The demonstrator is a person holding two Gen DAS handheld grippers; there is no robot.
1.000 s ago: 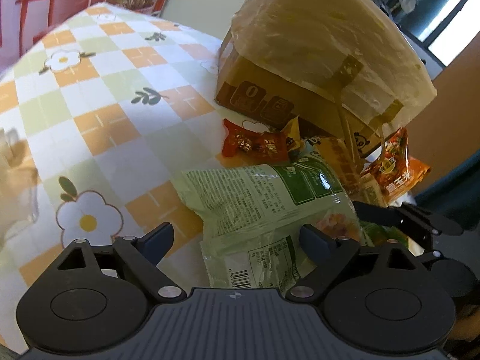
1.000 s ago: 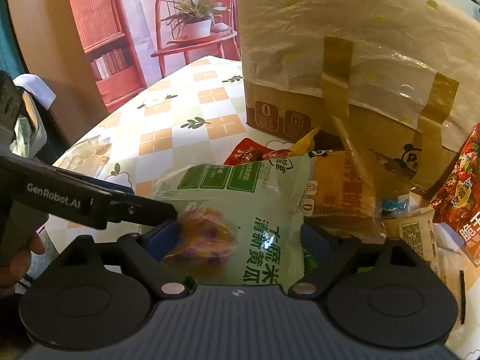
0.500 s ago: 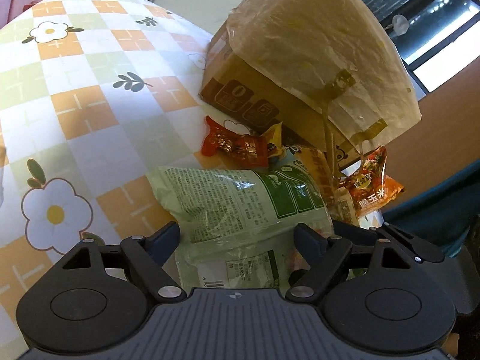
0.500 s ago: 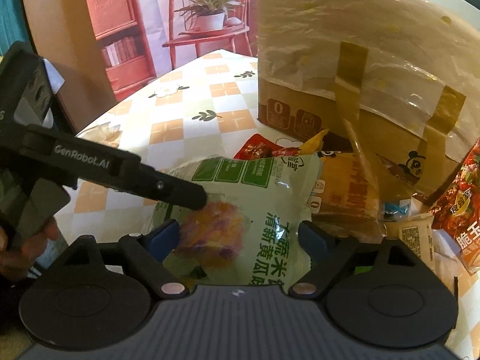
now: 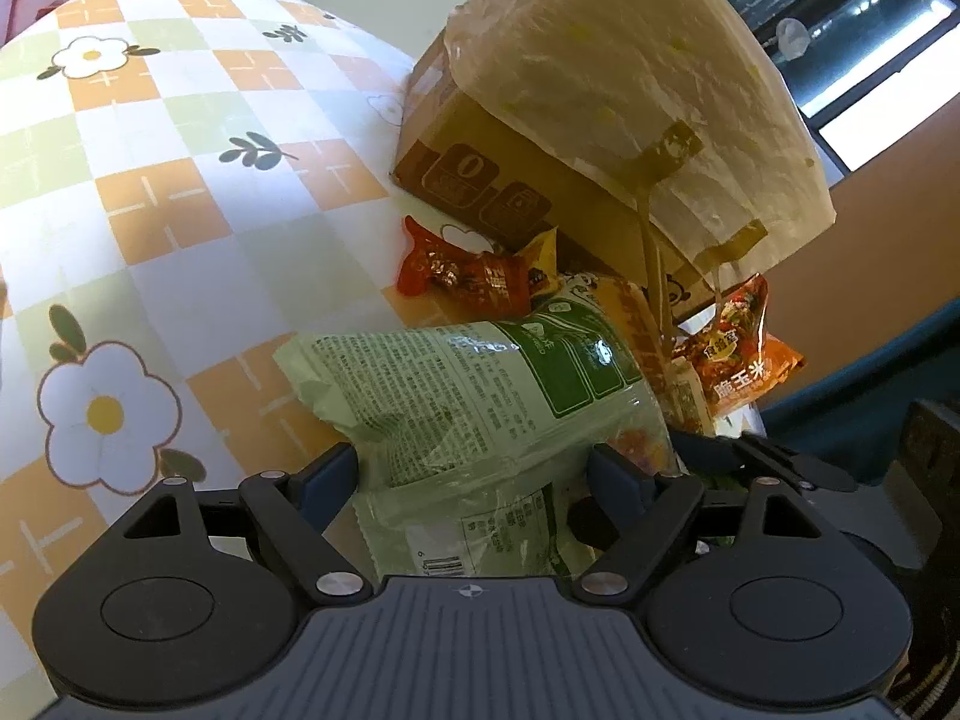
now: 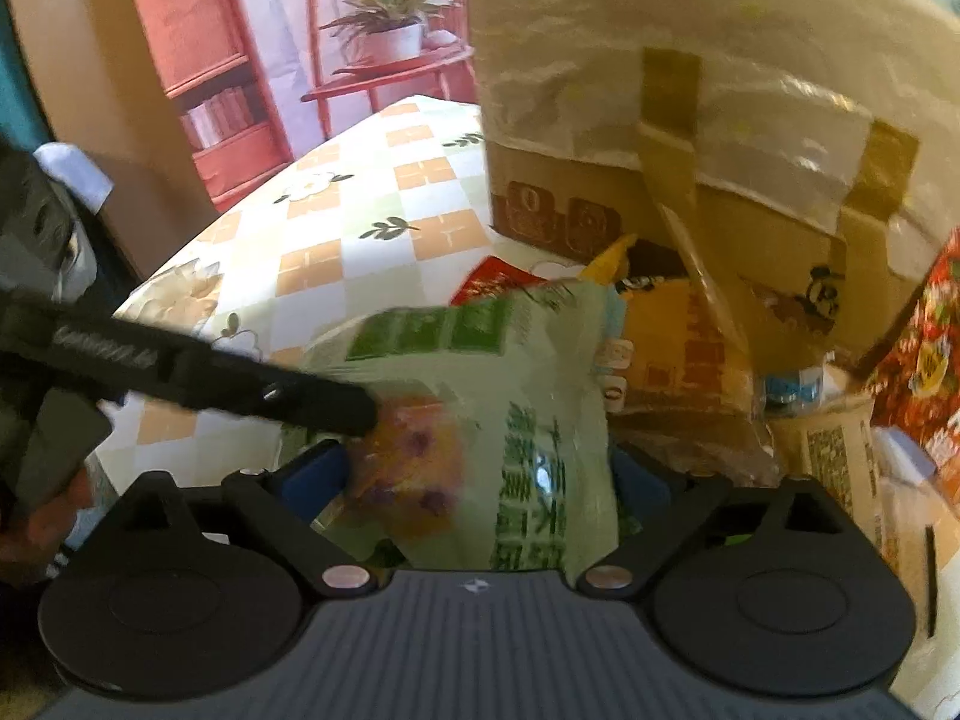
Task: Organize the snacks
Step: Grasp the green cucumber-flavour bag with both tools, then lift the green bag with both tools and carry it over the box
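A large light-green snack bag (image 5: 480, 402) lies at the table's near edge and sits between the fingers of both grippers. My left gripper (image 5: 474, 480) is wide open around its end. My right gripper (image 6: 477, 480) is wide open around the same green bag (image 6: 510, 396) from the other side. The left gripper's finger (image 6: 252, 384) reaches in from the left and touches the bag. Whether either gripper presses the bag I cannot tell. A red snack packet (image 5: 462, 273) and an orange packet (image 5: 738, 354) lie behind it.
A cardboard box (image 5: 540, 180) draped with a yellowish plastic bag (image 5: 630, 72) stands behind the snacks. More packets (image 6: 840, 456) pile at the right. The checkered flower tablecloth (image 5: 150, 180) spreads to the left. A bookshelf and plant stand (image 6: 390, 42) are beyond the table.
My left gripper has moved forward around the green bag, whose end now sits deeper between its fingers. In the right wrist view the left gripper's finger has reached further across onto the bag.
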